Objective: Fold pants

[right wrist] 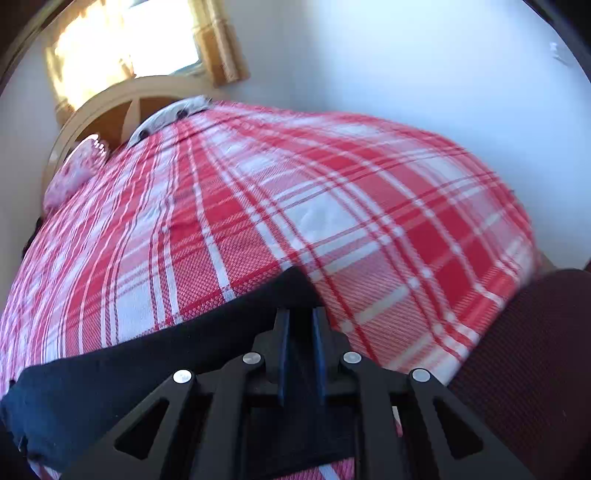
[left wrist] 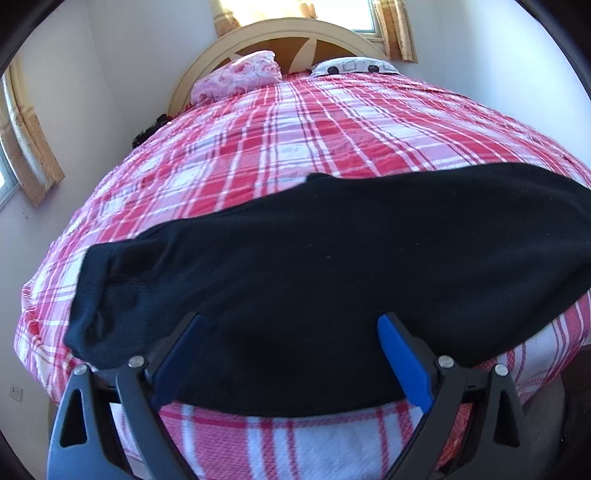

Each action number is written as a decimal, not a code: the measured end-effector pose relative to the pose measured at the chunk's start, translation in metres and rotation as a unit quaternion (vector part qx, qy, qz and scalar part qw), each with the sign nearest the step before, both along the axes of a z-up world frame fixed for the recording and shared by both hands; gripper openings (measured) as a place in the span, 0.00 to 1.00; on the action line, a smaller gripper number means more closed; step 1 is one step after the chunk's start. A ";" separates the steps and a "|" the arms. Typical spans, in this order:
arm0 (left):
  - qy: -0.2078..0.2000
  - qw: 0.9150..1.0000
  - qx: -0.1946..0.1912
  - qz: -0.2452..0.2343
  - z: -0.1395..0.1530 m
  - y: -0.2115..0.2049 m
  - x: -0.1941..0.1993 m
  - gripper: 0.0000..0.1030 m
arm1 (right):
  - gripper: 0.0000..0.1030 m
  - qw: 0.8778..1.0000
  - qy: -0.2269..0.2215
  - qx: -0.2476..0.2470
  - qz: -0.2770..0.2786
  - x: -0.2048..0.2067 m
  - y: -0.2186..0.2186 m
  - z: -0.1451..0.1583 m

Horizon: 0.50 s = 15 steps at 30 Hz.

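Note:
Black pants [left wrist: 314, 254] lie folded lengthwise across the near end of a bed with a red and white plaid cover [left wrist: 295, 133]. My left gripper [left wrist: 291, 321] is open, its blue-padded fingers [left wrist: 397, 347] spread over the pants' near edge, holding nothing. In the right wrist view the pants [right wrist: 110, 373] run from the lower left to the gripper. My right gripper [right wrist: 301, 317] is shut on the pants' right end, with black cloth between its narrow jaws, just above the plaid cover [right wrist: 258, 206].
A pink floral pillow [left wrist: 240, 75] and a white patterned pillow [left wrist: 354, 66] lie by the cream headboard [left wrist: 295, 33]. Curtained windows stand behind the bed and at left. A dark maroon chair or cushion [right wrist: 535, 350] sits at the bed's right near corner.

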State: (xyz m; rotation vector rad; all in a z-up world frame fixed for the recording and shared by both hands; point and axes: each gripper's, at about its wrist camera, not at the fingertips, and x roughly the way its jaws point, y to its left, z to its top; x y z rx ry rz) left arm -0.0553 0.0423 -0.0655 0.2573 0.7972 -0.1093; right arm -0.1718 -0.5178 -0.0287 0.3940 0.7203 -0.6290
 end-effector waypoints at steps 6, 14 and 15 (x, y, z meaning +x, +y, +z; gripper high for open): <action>-0.048 0.998 -0.031 -0.038 0.030 -0.006 -0.014 0.93 | 0.15 0.972 -0.090 0.065 0.205 -0.017 0.108 0.031; -0.042 0.989 -0.032 -0.139 0.025 -0.053 -0.034 0.93 | 0.16 0.877 -0.120 0.326 0.332 0.005 0.214 -0.043; -0.041 0.989 -0.031 -0.141 0.024 -0.054 -0.035 0.93 | 0.16 0.875 -0.109 0.341 0.327 0.011 0.218 -0.054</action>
